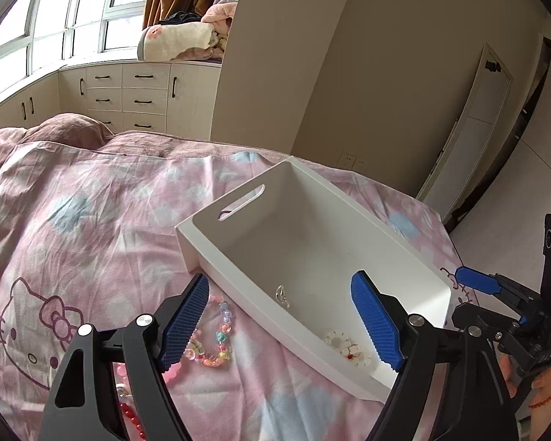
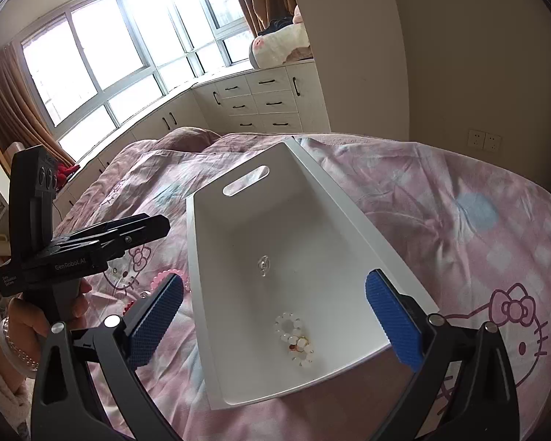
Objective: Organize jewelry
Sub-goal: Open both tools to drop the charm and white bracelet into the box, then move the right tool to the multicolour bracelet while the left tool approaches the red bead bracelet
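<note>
A white bin (image 1: 202,237) (image 2: 209,330) with a handle slot lies on the pink bed. Inside it are a white beaded bracelet (image 1: 349,349) (image 2: 294,338) and a small clear piece (image 1: 283,296) (image 2: 263,264). A colourful beaded bracelet (image 1: 216,341) lies on the cover left of the bin, with pink and red beads (image 1: 128,404) nearer me. My left gripper (image 1: 279,323) is open and empty over the bin's near left wall. My right gripper (image 2: 275,327) is open and empty above the bin's near end.
The pink Hello Kitty bedcover (image 1: 73,239) (image 2: 459,220) surrounds the bin. White drawers (image 1: 136,95) stand under the window beyond the bed. A beige wall and the floor (image 1: 496,220) lie to the right of the bed. Pink beads (image 2: 165,275) show left of the bin.
</note>
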